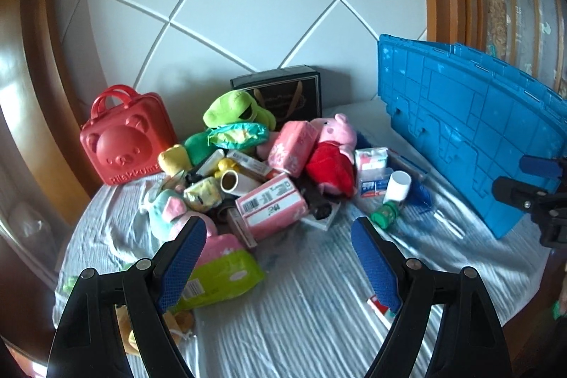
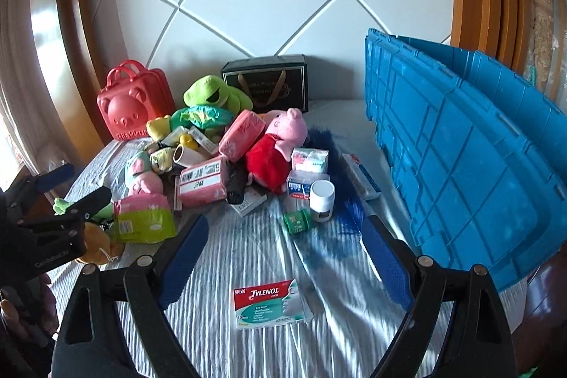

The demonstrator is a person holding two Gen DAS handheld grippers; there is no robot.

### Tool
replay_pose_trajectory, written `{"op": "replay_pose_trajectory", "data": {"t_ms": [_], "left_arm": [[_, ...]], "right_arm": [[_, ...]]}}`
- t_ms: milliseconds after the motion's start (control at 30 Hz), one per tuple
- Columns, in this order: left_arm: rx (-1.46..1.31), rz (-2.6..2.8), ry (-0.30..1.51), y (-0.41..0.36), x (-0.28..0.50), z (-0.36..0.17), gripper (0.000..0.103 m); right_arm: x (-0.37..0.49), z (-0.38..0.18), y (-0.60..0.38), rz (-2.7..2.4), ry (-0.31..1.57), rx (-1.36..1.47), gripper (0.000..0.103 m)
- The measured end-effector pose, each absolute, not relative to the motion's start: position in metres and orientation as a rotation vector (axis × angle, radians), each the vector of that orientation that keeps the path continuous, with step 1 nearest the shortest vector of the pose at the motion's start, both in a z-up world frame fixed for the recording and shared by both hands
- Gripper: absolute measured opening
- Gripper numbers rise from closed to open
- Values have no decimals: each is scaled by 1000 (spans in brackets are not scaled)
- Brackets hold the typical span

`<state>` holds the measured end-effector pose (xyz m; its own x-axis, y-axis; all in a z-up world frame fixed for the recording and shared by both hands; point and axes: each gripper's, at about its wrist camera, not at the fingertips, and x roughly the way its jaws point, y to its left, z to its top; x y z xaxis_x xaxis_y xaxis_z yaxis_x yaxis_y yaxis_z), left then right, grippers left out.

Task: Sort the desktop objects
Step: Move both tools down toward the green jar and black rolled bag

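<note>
A pile of toys and boxes lies on a striped cloth: a pink pig plush in red [image 1: 333, 151] [image 2: 276, 144], a green frog plush [image 1: 234, 110] [image 2: 212, 94], a pink parcel with a label [image 1: 271, 206] [image 2: 202, 181], a white pill bottle [image 1: 398, 186] [image 2: 321, 201], a small green jar [image 1: 384, 216] [image 2: 297, 221]. A Tylenol box [image 2: 271, 303] lies flat between the fingers of my right gripper [image 2: 283, 257], which is open and empty above it. My left gripper [image 1: 280, 254] is open and empty, hovering before the pile.
A blue plastic crate [image 1: 471, 133] [image 2: 467, 162] stands open at the right. A red bear-face case [image 1: 125, 144] [image 2: 134, 101] stands at the back left, a black gift box [image 1: 280, 91] [image 2: 269, 82] at the back wall. A green-pink wipes pack [image 1: 219, 275] [image 2: 145, 218] lies front left.
</note>
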<state>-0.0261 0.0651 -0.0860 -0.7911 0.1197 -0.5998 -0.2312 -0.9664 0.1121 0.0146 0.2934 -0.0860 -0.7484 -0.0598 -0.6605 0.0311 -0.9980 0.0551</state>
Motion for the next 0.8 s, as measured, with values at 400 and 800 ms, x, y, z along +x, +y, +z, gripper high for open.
{"op": "replay_pose_trajectory", "data": {"t_ms": [400,800], "left_arm": [[-1052,2842,170,46,-38,-131,84],[-1305,2867,95,5,-64,-225,84]], "right_arm": [[-50,-159,278,-2729,85,1240,89],[-123,-244,283,-2609,104,1372,89]]}}
